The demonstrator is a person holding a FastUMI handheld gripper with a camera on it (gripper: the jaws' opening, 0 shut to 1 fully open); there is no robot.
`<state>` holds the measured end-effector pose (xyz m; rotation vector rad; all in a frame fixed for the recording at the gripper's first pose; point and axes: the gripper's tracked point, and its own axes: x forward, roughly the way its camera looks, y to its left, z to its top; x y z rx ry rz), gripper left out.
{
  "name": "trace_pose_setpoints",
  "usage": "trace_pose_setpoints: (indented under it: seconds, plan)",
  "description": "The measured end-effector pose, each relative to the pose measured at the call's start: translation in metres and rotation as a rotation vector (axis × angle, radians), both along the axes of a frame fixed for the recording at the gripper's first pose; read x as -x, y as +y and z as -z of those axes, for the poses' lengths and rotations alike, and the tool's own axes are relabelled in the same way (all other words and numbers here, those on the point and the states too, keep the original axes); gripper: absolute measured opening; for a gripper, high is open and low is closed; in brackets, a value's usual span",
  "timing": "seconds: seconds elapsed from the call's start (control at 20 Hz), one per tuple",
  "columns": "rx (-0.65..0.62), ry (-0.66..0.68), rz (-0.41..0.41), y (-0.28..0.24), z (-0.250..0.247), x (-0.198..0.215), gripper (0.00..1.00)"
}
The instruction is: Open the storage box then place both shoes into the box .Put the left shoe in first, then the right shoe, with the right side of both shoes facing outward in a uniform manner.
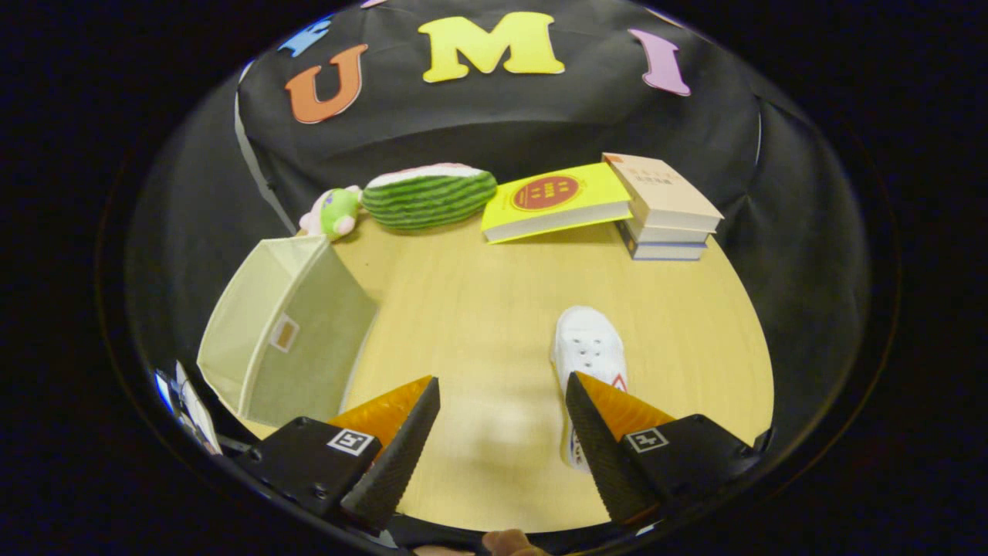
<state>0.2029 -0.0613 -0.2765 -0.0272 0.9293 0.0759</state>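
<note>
Booth interior, pale wooden tabletop point(478, 309) backed by black cloth wall. Item one: gripper point(502, 390), jaws spread wide, holding nothing, bare tabletop showing between the two fingers. Item two: white shoe point(587, 351), lying flat on the table at the right finger, toe pointing away from the jaws, heel end partly hidden behind that finger; whether the finger touches it cannot be told. Item three: storage box point(285, 332), cream fabric with a small label patch on its near wall, standing ahead and to the left of the left finger, at the table's left edge, well apart from the shoe; whether it is open cannot be told. Item four, far beyond the jaws along the wall: small plush toy point(333, 212) in green and pink, touching a watermelon-slice cushion point(428, 197); next to it a yellow book point(552, 202) with a red round emblem, leaning on a stack of books point(664, 208) at the far right.
</note>
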Motion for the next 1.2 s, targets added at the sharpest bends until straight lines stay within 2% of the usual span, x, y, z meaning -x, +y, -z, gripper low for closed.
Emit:
trace_pose_setpoints:
  seconds: [0.2,0.5,0.7,0.8,1.05,1.2]
  plan:
    - [0.057,0.070,0.054,-0.056,0.023,0.005,1.00]
    - [0.156,0.173,0.081,-0.124,0.060,0.014,1.00]
    - [0.163,0.287,0.069,-0.134,0.096,0.020,1.00]
    - [0.162,0.311,0.022,-0.132,0.103,0.013,1.00]
    - [0.197,0.378,-0.067,-0.130,0.106,0.010,0.92]
    - [0.199,0.370,-0.034,-0.130,0.106,0.010,0.92]
